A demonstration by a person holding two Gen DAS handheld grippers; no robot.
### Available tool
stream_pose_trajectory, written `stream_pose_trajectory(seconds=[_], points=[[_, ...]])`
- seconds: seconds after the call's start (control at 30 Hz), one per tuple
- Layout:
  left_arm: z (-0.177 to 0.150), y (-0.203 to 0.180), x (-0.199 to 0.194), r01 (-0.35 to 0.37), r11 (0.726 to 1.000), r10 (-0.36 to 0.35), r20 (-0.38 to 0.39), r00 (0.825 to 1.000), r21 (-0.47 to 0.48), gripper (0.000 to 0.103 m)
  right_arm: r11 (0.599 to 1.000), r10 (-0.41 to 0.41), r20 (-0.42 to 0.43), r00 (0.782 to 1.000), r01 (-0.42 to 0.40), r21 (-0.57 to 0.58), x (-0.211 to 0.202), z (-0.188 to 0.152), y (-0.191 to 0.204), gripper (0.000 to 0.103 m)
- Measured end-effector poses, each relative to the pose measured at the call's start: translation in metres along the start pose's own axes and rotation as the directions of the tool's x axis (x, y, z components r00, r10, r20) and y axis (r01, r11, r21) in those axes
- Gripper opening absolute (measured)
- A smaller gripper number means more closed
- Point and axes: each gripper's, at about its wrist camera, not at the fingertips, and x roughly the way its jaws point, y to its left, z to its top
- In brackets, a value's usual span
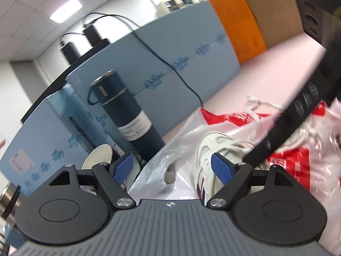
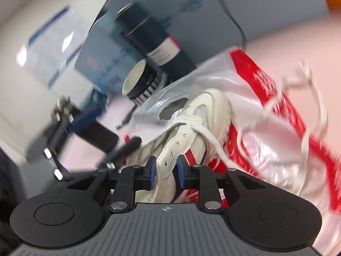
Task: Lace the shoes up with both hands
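The right gripper [image 2: 166, 171] has its blue pads pinching the eyelet strip of the white mesh-and-leather sneaker [image 2: 191, 123], one pad on either side of the strip near the lower eyelets. The shoe lies tilted on a crinkled red-and-white plastic bag [image 2: 277, 128] that covers much of the pale pink table top [image 2: 298, 32]. A white flat shoelace [image 2: 215, 145] runs out of an upper eyelet and trails in loose loops over the bag toward the right; motion blur there makes it hard to tell where its end lies.

The left gripper [image 1: 171, 168] stands spread wide, with nothing between its blue pads. The sneaker's toe [image 1: 213, 149] sits just beyond its right-hand pad, possibly touching it, though the view is too soft to be sure. The right gripper's black body crosses the upper right of that view above the bag.

Behind the shoe stands a dark blue cylindrical flask with a white label [image 1: 125, 115], and beside it lies a small white-lined cup [image 2: 136, 79]; both crowd the bag's far left edge. A grey-blue partition panel [image 1: 181, 59] with a black cable walls the back edge. Open pink table lies to the right.
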Motion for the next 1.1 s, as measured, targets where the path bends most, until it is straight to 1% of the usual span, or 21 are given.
stream_pose_trajectory(seconds=[0.03,0.07,0.1,0.13,0.17,0.2,0.23,0.27,0.4,0.47,0.57,0.67,0.77,0.8,0.83,0.87,0.9,0.93,1.03,1.07,1.1], points=[[0.0,-0.002,0.002,0.014,1.0,-0.014,0.0,1.0,0.013,0.071,0.998,0.02,0.006,1.0,-0.02,0.052,-0.001,-0.001,-0.006,0.02],[0.0,-0.004,0.004,0.033,0.999,-0.033,-0.005,0.999,0.027,0.069,0.994,0.038,0.011,0.999,-0.039,0.099,-0.002,-0.001,-0.011,0.02],[0.0,-0.007,0.007,0.051,0.998,-0.05,-0.01,0.999,0.049,0.06,0.988,0.056,0.016,0.998,-0.058,0.141,-0.002,-0.002,-0.016,0.02],[0.0,-0.01,0.01,0.067,0.995,-0.065,-0.018,0.998,0.075,0.048,0.98,0.075,0.022,0.997,-0.077,0.182,-0.003,-0.003,-0.02,0.02],[0.0,-0.014,0.014,0.08,0.991,-0.077,-0.029,0.997,0.104,0.043,0.972,0.091,0.026,0.996,-0.094,0.217,-0.002,-0.004,-0.025,0.02],[0.0,-0.017,0.017,0.092,0.987,-0.088,-0.041,0.995,0.131,0.033,0.965,0.103,0.028,0.994,-0.106,0.241,-0.002,-0.004,-0.027,0.02],[0.0,-0.02,0.021,0.107,0.982,-0.1,-0.053,0.994,0.157,0.026,0.96,0.11,0.03,0.993,-0.114,0.254,-0.002,-0.005,-0.029,0.02],[0.0,-0.023,0.024,0.119,0.976,-0.109,-0.061,0.992,0.183,0.024,0.959,0.113,0.032,0.993,-0.118,0.259,-0.002,-0.005,-0.029,0.02],[0.001,-0.036,0.031,0.152,0.948,-0.14,-0.063,0.988,0.28,0.025,0.956,0.122,0.031,0.992,-0.125,0.264,-0.004,-0.006,-0.03,0.02],[0.001,-0.041,0.034,0.155,0.933,-0.144,-0.058,0.988,0.326,0.025,0.955,0.124,0.031,0.992,-0.128,0.268,-0.004,-0.006,-0.032,0.02],[0.001,-0.049,0.041,0.14,0.908,-0.125,-0.065,0.99,0.396,0.026,0.953,0.128,0.032,0.991,-0.132,0.273,-0.002,-0.006,-0.034,0.02],[0.002,-0.052,0.045,0.154,0.887,-0.138,-0.07,0.988,0.434,0.025,0.951,0.13,0.032,0.991,-0.134,0.28,-0.002,-0.007,-0.036,0.02],[0.002,-0.053,0.045,0.158,0.865,-0.145,-0.065,0.987,0.476,0.026,0.948,0.134,0.032,0.99,-0.137,0.286,-0.002,-0.007,-0.038,0.021],[0.002,-0.053,0.046,0.152,0.86,-0.14,-0.059,0.988,0.488,0.032,0.948,0.134,0.032,0.99,-0.137,0.287,-0.002,-0.007,-0.038,0.021],[0.002,-0.054,0.047,0.137,0.857,-0.129,-0.051,0.99,0.496,0.042,0.948,0.134,0.032,0.99,-0.138,0.288,-0.002,-0.007,-0.038,0.021],[0.002,-0.054,0.049,0.117,0.855,-0.112,-0.039,0.993,0.505,0.048,0.947,0.134,0.032,0.99,-0.138,0.289,-0.001,-0.007,-0.038,0.022],[0.001,-0.054,0.051,0.102,0.853,-0.1,-0.031,0.994,0.513,0.056,0.947,0.134,0.032,0.99,-0.138,0.29,-0.001,-0.007,-0.039,0.022],[0.0,-0.055,0.054,0.094,0.849,-0.094,-0.026,0.995,0.52,0.058,0.947,0.135,0.032,0.99,-0.138,0.291,-0.001,-0.007,-0.039,0.022],[0.0,-0.055,0.056,0.091,0.846,-0.092,-0.023,0.995,0.525,0.056,0.948,0.132,0.033,0.991,-0.136,0.289,-0.001,-0.007,-0.039,0.022],[0.001,-0.055,0.055,0.093,0.847,-0.094,-0.025,0.995,0.523,0.052,0.948,0.133,0.033,0.991,-0.137,0.289,-0.002,-0.007,-0.039,0.022],[0.001,-0.054,0.056,0.1,0.85,-0.099,-0.031,0.995,0.518,0.041,0.948,0.132,0.033,0.991,-0.136,0.289,-0.001,-0.006,-0.039,0.022]])
